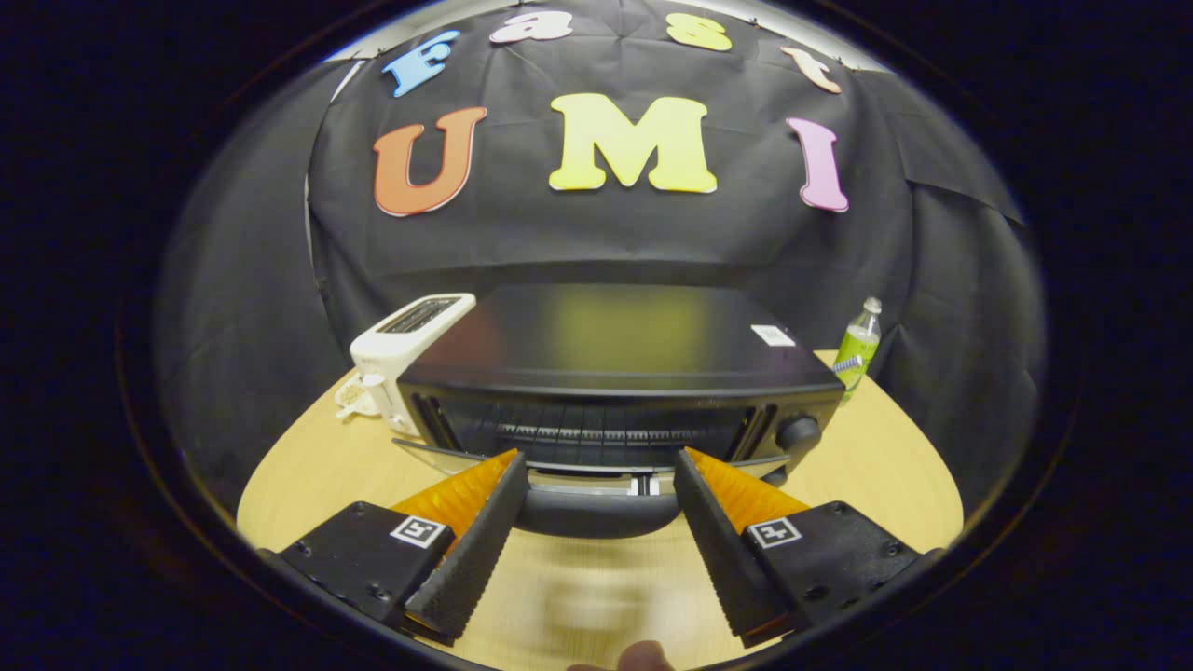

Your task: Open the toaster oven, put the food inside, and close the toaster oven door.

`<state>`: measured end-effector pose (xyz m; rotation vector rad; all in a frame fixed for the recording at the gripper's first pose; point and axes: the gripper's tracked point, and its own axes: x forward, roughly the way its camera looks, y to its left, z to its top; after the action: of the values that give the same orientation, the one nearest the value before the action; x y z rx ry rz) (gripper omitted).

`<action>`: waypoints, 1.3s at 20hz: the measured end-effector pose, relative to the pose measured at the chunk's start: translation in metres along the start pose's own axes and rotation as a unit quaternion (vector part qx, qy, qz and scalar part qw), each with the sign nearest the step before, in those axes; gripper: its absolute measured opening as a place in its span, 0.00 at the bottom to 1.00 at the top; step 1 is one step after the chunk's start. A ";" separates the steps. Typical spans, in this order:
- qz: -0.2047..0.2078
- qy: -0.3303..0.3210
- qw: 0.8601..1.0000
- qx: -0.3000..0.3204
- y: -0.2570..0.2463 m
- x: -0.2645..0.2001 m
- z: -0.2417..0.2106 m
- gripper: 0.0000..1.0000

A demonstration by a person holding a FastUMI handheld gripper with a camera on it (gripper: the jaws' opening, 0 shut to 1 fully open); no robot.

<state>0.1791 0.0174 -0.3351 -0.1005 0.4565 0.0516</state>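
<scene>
Gripper (596,485): 2 black ribbed fingers (471,559) spread wide apart, released, grasping nothing. Orange backing on each, square marker tags on the bodies.

Between the fingertips: dark curved door handle (596,513) of the toaster oven (620,373), in the gap, pressed by neither finger. Glass door (447,455) hangs lowered toward the fingers, its edge visible left of the left finger.

Just beyond: oven cavity open, wire rack (606,431) inside, round knob (799,432) at right. Whether food sits inside, cannot tell.

Wooden table (308,466) under everything.

Left of the oven, touching or just beside: white slot toaster (405,345). Far right, behind the oven: green-labelled bottle (857,349), upright.
</scene>
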 end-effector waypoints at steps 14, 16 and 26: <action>0.012 0.109 0.994 -0.004 -0.008 -0.024 -0.108 1.00; 0.015 0.104 0.994 -0.012 -0.011 -0.034 -0.102 1.00; 0.054 0.067 0.996 -0.019 -0.033 -0.112 -0.034 1.00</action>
<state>0.0662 -0.0218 -0.3131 -0.1159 0.5944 0.1611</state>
